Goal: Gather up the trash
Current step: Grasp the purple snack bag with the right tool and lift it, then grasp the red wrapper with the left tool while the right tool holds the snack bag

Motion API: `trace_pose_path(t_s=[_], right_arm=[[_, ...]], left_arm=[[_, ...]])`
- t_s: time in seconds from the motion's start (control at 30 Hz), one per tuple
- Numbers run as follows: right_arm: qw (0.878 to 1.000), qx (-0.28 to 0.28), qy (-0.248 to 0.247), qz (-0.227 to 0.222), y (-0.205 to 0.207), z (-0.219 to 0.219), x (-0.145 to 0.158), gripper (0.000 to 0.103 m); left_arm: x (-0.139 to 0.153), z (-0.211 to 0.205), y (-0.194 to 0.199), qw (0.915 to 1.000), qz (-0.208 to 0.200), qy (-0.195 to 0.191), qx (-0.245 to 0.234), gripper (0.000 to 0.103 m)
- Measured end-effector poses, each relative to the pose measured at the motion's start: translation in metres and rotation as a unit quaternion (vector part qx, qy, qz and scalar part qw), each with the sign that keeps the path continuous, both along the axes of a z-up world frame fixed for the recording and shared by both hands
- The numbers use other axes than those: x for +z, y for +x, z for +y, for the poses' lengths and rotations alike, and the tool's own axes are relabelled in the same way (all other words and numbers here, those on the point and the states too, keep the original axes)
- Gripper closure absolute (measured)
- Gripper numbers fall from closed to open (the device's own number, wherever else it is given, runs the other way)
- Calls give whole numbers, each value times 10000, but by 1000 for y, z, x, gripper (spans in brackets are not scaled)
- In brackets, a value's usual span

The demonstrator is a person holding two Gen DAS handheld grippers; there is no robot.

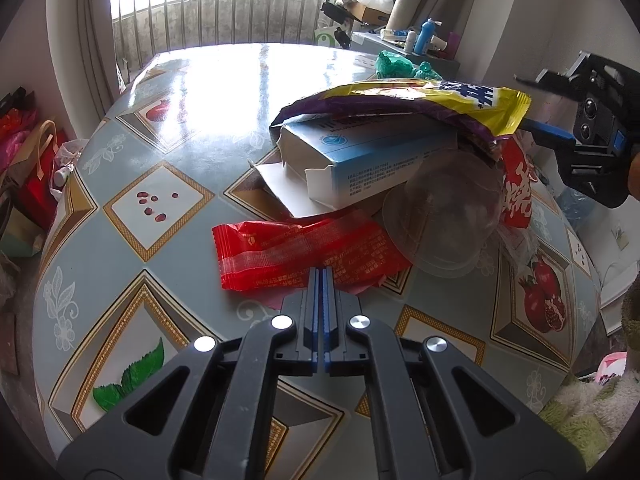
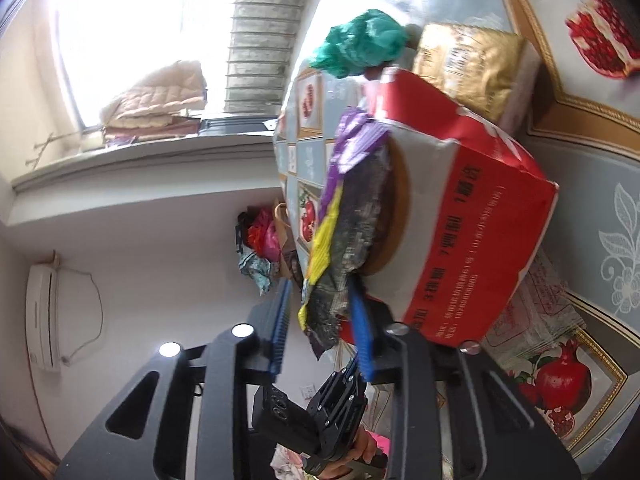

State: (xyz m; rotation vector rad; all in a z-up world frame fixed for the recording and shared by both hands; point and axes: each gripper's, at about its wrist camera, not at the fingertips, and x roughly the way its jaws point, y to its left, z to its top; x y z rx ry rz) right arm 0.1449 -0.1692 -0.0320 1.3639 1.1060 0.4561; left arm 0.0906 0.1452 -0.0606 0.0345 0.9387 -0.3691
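A lived-in home room. Ahead of the left claw: a table (image 1: 192,184) with pomegranate-print oilcloth and a barred window (image 1: 224,8). Left of the right claw: a wall air conditioner (image 2: 44,316) and folded quilts (image 2: 156,96).

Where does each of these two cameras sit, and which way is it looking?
Left wrist view: sits on the left gripper, looking down over the patterned table at a red wrapper, a blue-and-white box and a yellow-and-purple bag; its jaws are shut and empty, and the right gripper shows at the right edge.
Right wrist view: sits on the right gripper, rolled sideways, looking along the bag between its jaws, with a red box beside it; the left gripper and a hand show below.
Shared: table, bag, green plastic bag.
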Motion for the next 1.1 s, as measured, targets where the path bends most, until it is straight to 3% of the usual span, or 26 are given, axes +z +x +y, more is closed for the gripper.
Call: trace_pose_path(t_s=[0.17,0.43,0.77,1.1], right_arm=[[9998,-63,124,-109,-3,-2,-6,98],[9941,-88,366,-1012,-4,-4,16,100],[9802,-28,254,-1966,-9,-11,56,100],[9510,-193,128,-3082,-19,-34,118,101]], left_arm=[[0,-2,0,10000,-14,-57,9,103],[12,-2,-6,9997,-195,-107,51,103],[67,-2,-12,9961,-801,-321,181,103],[128,2,-19,9842,-1718,-386,203,103]])
